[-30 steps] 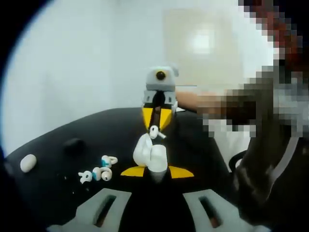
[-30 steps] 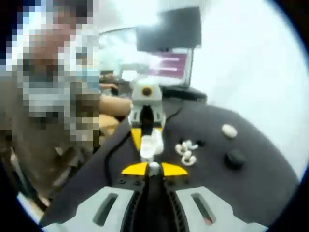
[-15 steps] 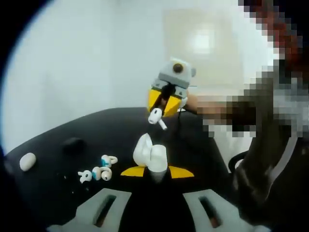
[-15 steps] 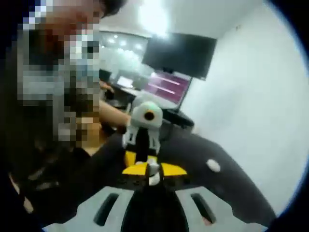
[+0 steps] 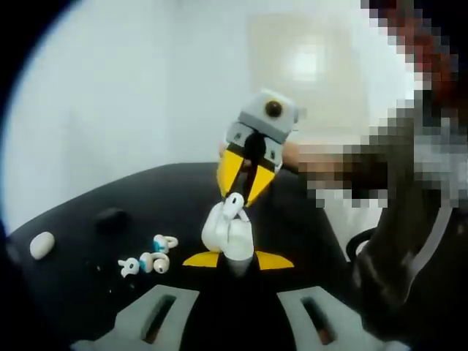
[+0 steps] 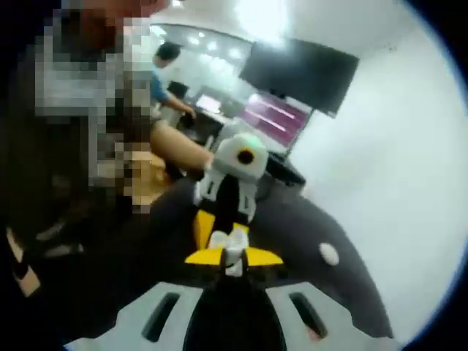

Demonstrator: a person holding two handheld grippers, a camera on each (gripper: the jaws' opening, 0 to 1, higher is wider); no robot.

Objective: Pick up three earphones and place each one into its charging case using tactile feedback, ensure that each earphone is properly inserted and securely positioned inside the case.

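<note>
My left gripper (image 5: 238,260) is shut on an open white charging case (image 5: 225,235), held upright between its yellow-tipped jaws. From above, my right gripper (image 5: 242,191) comes down with a white earphone (image 5: 234,205) pinched in its yellow jaws, and the earphone touches the case's top opening. In the right gripper view, my right gripper (image 6: 234,257) is shut on the earphone (image 6: 233,257). Just beyond it are the case (image 6: 227,238) and the left gripper (image 6: 221,223). Loose white earphones (image 5: 150,261) with blue tips lie on the black table (image 5: 146,194) to the left.
A white oval case (image 5: 42,245) and a small black object (image 5: 111,217) lie on the table's left side. The oval case (image 6: 329,254) also appears in the right gripper view. A person sits close on the right (image 5: 409,241). Monitors stand behind (image 6: 300,73).
My right gripper rose away from the case with the earphone half a second ago. It has now come back down, so the earphone meets the case's opening. The left gripper held still.
</note>
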